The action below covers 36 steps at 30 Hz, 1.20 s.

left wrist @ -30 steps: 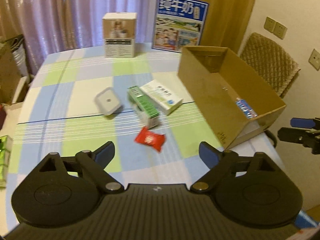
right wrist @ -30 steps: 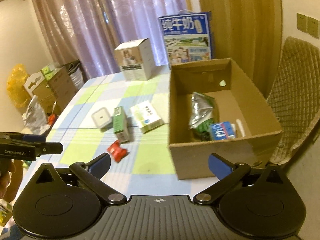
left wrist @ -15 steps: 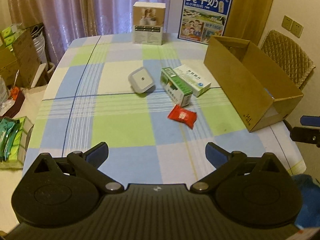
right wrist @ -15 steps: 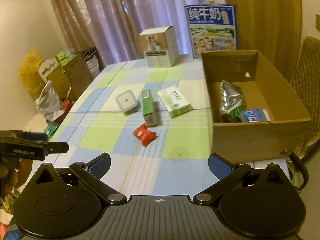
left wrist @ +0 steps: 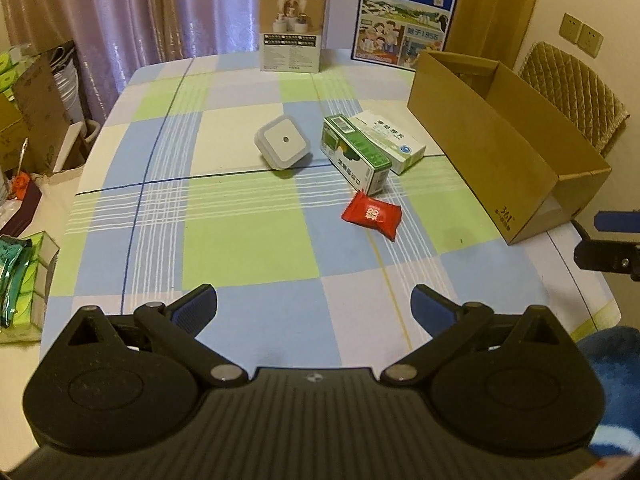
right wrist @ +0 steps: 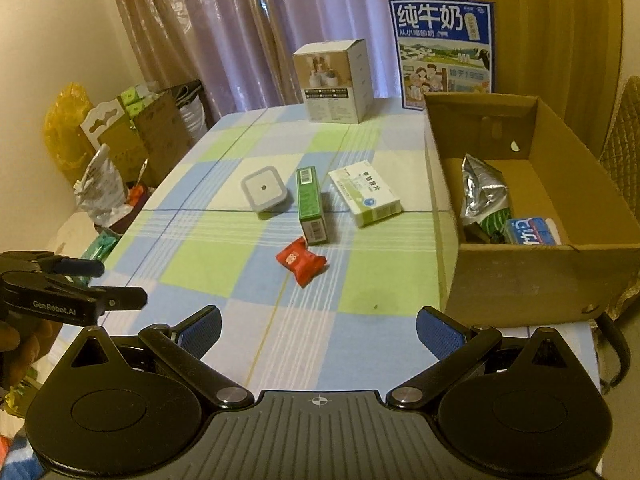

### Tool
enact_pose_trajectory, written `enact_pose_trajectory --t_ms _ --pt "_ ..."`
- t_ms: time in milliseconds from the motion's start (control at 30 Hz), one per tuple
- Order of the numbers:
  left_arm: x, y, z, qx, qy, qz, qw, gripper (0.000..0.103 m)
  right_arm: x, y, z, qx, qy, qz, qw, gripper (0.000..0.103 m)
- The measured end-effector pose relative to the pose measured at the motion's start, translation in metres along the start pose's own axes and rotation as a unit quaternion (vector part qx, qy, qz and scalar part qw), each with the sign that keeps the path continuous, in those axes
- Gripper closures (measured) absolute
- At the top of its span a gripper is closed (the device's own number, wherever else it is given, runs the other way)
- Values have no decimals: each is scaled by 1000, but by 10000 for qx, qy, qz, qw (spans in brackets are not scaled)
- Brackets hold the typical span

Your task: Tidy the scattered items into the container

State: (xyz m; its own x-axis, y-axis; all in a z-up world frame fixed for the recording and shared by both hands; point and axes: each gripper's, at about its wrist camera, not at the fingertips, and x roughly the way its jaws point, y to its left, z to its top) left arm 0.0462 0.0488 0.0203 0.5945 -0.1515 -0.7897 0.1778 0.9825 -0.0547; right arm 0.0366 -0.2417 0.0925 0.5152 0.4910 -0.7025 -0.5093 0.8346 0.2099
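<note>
On the checked tablecloth lie a red snack packet (left wrist: 372,215) (right wrist: 302,260), a green carton (left wrist: 356,154) (right wrist: 312,204), a white medicine box (left wrist: 390,140) (right wrist: 365,193) and a square white plug-in light (left wrist: 282,148) (right wrist: 264,191). The brown cardboard box (left wrist: 496,148) (right wrist: 532,276) stands at the right and holds a silver bag (right wrist: 482,194) and a blue pack (right wrist: 532,231). My left gripper (left wrist: 314,306) hovers open over the near table edge, empty. My right gripper (right wrist: 318,330) is open and empty too, near the cardboard box's front corner.
A beige product box (left wrist: 291,34) and a blue milk carton (left wrist: 406,26) stand at the table's far edge. A quilted chair (left wrist: 572,96) sits behind the cardboard box. Boxes and bags (right wrist: 120,140) crowd the floor left of the table. A hand (right wrist: 16,344) holds the left gripper.
Both views have drawn back and shifted left, so more of the table shows. The left jaws have widened a little. The items on the table lie as before.
</note>
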Motion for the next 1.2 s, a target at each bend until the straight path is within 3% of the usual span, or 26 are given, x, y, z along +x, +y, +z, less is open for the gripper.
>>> enact_pose_trajectory --t_ms 833,1200 --pt "86 26 20 476 366 -241 9979 2 107 0 27 44 507 43 9987 2" --pt "133 18 31 986 241 -594 9931 2 152 -12 38 -188 323 -434 9984 3"
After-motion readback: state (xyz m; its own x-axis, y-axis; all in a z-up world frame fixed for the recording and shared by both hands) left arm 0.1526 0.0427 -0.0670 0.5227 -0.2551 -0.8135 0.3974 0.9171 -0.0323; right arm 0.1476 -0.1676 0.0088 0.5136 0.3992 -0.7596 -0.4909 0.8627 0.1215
